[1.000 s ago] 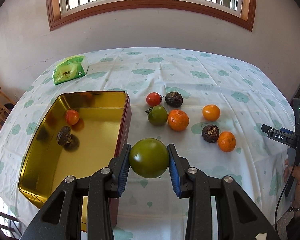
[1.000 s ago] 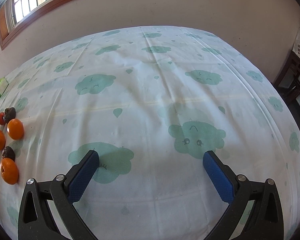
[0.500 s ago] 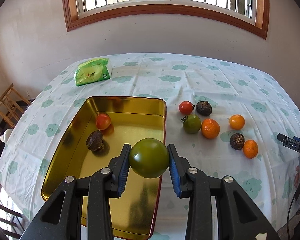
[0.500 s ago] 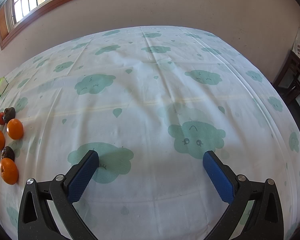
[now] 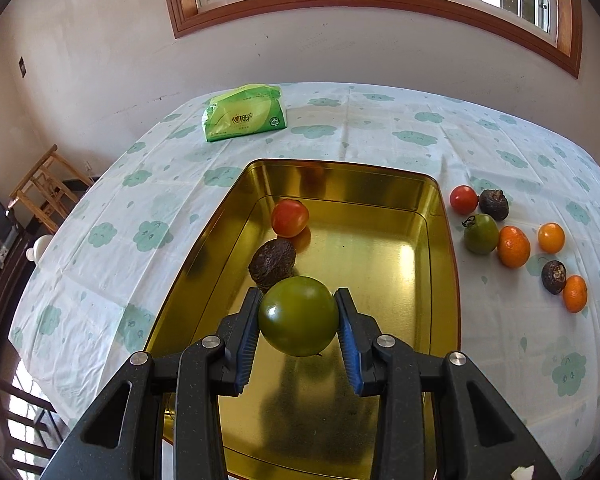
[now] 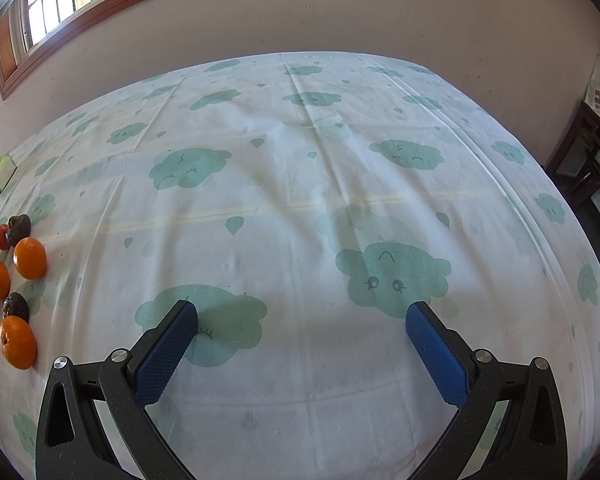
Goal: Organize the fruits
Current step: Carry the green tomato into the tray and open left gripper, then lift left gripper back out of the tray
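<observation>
Now the left gripper [image 5: 299,322] hangs over the near half of the gold tray [image 5: 446,248], its blue pads clamped on either side of a green tomato [image 5: 299,315]. A second ago that tomato was held above the tablecloth [image 5: 380,128] just right of the tray; it has since been carried leftward across the rim, so the next step, as I judge it, is only to lower and let go. The tomato is nearly round, with no clear long axis; a small dark bit at its lower edge may be the stem, pointing down, though I cannot be sure. Just beyond it in the tray lie a dark wrinkled fruit [image 5: 272,259] and, farther, a red tomato [image 5: 289,217]. Seven pieces wait on the cloth to the right. The right gripper [image 6: 301,318] has not moved: fingers spread wide, empty, over bare cloth.
</observation>
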Available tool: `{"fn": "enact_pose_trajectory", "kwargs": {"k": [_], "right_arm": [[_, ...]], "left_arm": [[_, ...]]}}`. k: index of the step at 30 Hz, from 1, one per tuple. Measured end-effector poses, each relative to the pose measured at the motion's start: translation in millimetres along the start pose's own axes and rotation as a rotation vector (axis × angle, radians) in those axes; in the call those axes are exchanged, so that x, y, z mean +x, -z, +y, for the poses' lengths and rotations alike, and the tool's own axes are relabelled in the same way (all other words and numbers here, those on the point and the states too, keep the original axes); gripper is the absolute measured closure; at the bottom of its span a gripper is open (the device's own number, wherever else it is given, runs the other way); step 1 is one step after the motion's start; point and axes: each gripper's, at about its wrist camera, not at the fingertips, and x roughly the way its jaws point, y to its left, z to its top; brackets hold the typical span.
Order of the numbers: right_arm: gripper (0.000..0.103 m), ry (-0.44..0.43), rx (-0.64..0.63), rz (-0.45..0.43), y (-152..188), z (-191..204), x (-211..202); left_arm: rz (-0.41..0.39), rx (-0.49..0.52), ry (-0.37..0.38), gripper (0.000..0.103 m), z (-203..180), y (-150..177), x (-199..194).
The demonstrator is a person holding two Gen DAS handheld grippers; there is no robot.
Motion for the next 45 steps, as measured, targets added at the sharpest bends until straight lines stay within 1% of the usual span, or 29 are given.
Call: {"fn": "enact_pose_trajectory", "kwargs": {"k": [5,12,26,27,29,31,33,35,37,42,45], "right_arm": [[0.000,0.001,0.000,0.000,0,0,0],[0.000,0.001,0.000,0.000,0,0,0],[0.000,0.003,0.001,-0.001,0,0,0],[0.000,0.003,0.000,-0.001,0,0,0],[0.000,0.003,0.000,-0.001,0,0,0],[0.000,0.004,0.000,-0.001,0,0,0],[0.000,0.004,0.000,-0.001,0,0,0],[0.000,0.004,0.000,-0.001,0,0,0],[0.000,0.004,0.001,-0.001,0,0,0],[0.000,0.005,0.001,-0.001,0,0,0],[0.000,0.006,0.001,-0.001,0,0,0]], "left_arm": [[0.014,-0.011,-0.025,0.068,11,2,10],[-0.007,-0.001,-0.056,0.068,17,1,13],[0.005,-0.032,-0.055,0.067,26,2,16],[0.005,-0.037,-0.052,0.066,27,2,16],[-0.005,-0.048,-0.045,0.057,29,3,13],[-0.020,-0.052,-0.044,0.053,29,3,9],[-0.038,-0.045,-0.042,0.050,28,3,4],[-0.060,-0.033,-0.049,0.043,26,4,-1],[-0.088,-0.019,-0.060,0.039,23,4,-6],[-0.143,0.007,-0.066,0.037,18,5,-18],[-0.163,0.009,-0.068,0.033,17,6,-22]]}}
